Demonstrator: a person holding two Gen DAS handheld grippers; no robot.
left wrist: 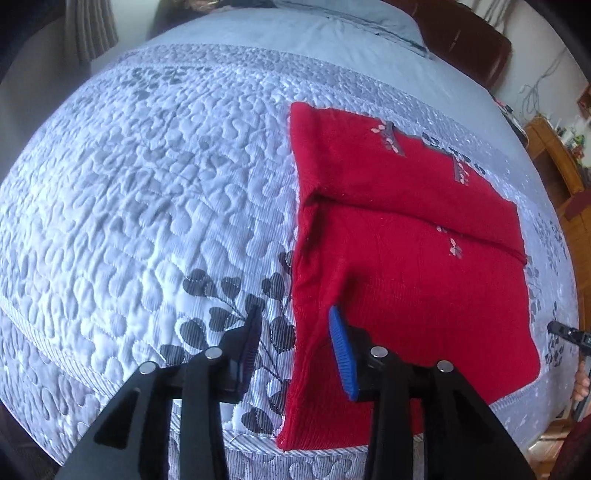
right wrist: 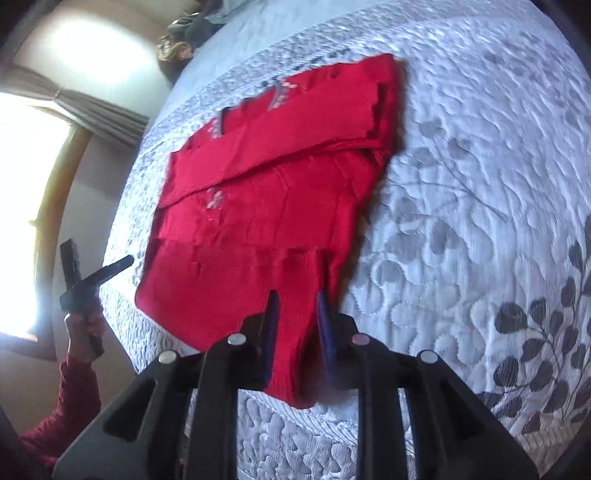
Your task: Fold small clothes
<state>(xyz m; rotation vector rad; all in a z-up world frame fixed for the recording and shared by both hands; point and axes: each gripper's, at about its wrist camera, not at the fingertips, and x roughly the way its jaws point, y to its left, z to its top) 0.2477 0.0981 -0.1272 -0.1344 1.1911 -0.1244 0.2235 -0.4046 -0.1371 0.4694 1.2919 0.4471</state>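
Observation:
A small red knitted sweater with small flower marks lies partly folded on the quilted bedspread. My left gripper is open, its jaws either side of the sweater's near left edge, one blue pad over the red cloth. In the right wrist view the sweater lies ahead, and my right gripper has its jaws narrowly apart around the sweater's near corner, which looks lifted off the bed. The left gripper shows at the far left, held in a hand.
The bed's near edge runs just under my left gripper. A pillow and a dark headboard lie at the far end. A wooden cabinet stands to the right. A bright window with a curtain is at the left.

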